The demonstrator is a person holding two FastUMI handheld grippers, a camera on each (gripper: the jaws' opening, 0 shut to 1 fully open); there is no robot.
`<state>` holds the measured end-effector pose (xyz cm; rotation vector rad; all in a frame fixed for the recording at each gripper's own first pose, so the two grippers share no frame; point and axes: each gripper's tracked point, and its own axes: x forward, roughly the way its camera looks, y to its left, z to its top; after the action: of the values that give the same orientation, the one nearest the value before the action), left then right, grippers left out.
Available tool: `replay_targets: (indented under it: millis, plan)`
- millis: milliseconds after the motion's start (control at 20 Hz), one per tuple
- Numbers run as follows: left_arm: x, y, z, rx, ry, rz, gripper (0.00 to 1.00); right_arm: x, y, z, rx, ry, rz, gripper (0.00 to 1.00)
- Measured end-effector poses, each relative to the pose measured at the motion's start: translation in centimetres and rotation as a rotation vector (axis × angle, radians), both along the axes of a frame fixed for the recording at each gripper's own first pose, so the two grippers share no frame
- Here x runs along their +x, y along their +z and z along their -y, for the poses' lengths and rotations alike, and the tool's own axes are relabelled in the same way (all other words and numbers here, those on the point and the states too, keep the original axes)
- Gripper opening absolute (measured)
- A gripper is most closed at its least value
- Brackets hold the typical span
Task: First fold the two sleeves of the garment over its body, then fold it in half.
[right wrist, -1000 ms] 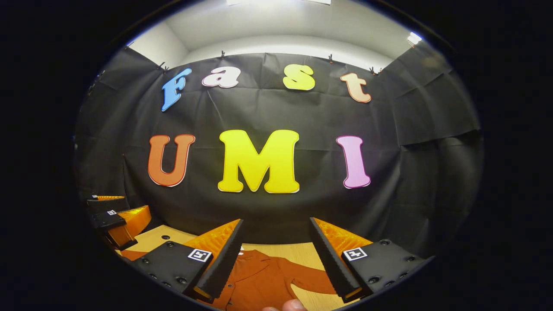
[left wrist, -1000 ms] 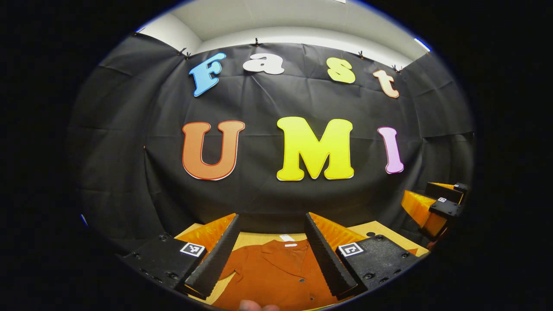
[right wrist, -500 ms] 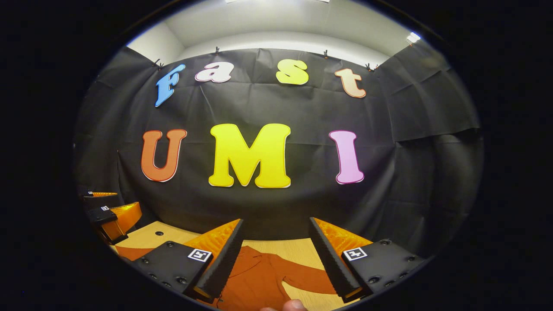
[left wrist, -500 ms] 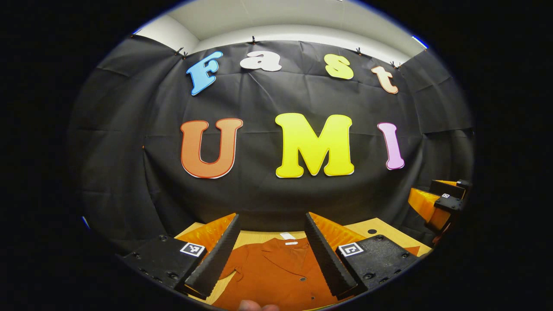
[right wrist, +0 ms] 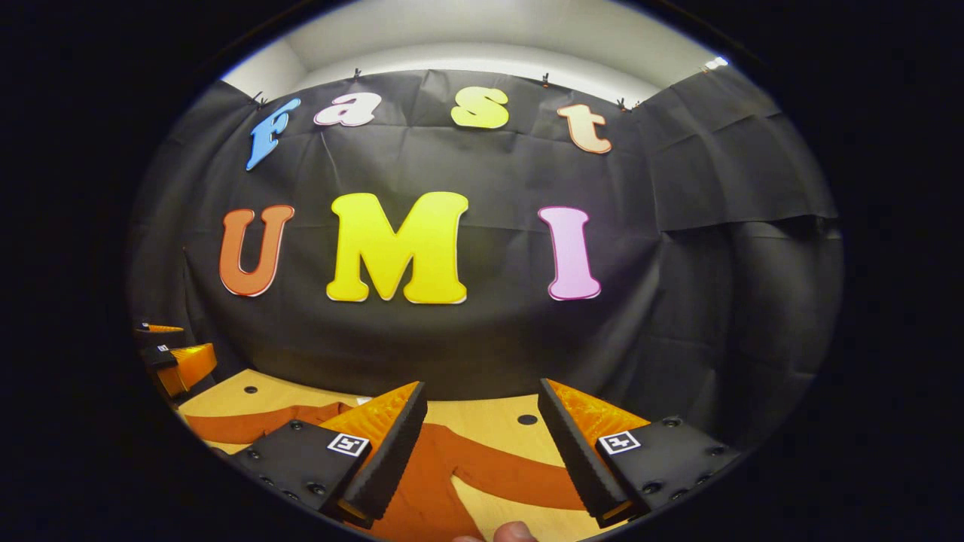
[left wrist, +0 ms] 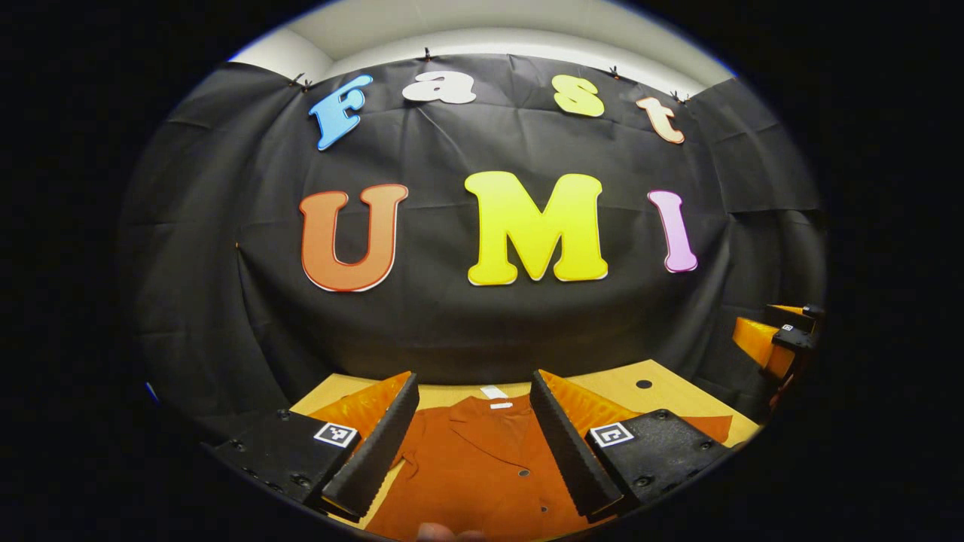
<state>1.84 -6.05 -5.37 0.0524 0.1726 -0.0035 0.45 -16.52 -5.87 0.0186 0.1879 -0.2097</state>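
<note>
The tabletop (left wrist: pixel 648 399) is a pale wooden surface running up to the dark cloth wall at the far side. Spread flat on it is the garment (left wrist: pixel 482 467), a rust-orange buttoned shirt with its collar toward the far wall. In the right gripper view one sleeve (right wrist: pixel 520 470) stretches out to the right across the bare wood, and another sleeve (right wrist: pixel 248 423) reaches away to the left. Neither sleeve is folded over the body yet, so I judge the task to be at its very start.

The left tongs (left wrist: pixel 471 436) hover above the collar and chest with both fingers spread wide and nothing between them. The right tongs (right wrist: pixel 482 452) hang over the shoulder where the right sleeve begins, equally wide open and holding nothing. The other pair of tongs also appears at the edge of each view, off to the side.

Both pairs of tongs are well short of the cuffs. If they drop where they hover, they would likely pinch the body or shoulder instead of a sleeve end, dragging the whole shirt and wrinkling it. A shallow grip on thin fabric could also slip mid-fold, leaving the sleeve crooked.
</note>
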Motion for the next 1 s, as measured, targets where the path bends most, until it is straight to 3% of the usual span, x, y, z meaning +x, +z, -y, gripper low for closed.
replay_targets:
  millis: [150,350,550,650,800,1000]
  plan:
    - [-0.3,-1.1,1.3,-0.011,-0.012,-0.029,1.0,-1.7,-3.3,4.5,0.004,-0.059,-0.066,0.94]
    - [0.2,-1.5,3.5,0.016,-0.023,-0.051,0.96,-4.3,-10.2,10.6,0.053,-0.15,-0.19,0.94]
    - [0.3,-2.0,6.4,0.036,-0.072,-0.078,0.96,-6.0,-19.7,14.5,0.222,-0.253,-0.353,0.94]
    - [0.1,-2.8,7.0,0.029,-0.06,-0.11,0.96,-6.7,-24.1,16.7,0.268,-0.325,-0.422,0.95]
    - [-0.8,-3.7,7.0,0.041,-0.03,-0.158,0.96,-6.8,-29.0,18.3,0.238,-0.379,-0.527,0.95]
    - [-0.6,-3.9,5.8,0.076,-0.006,-0.172,0.99,-6.4,-32.1,18.2,0.218,-0.406,-0.596,0.95]
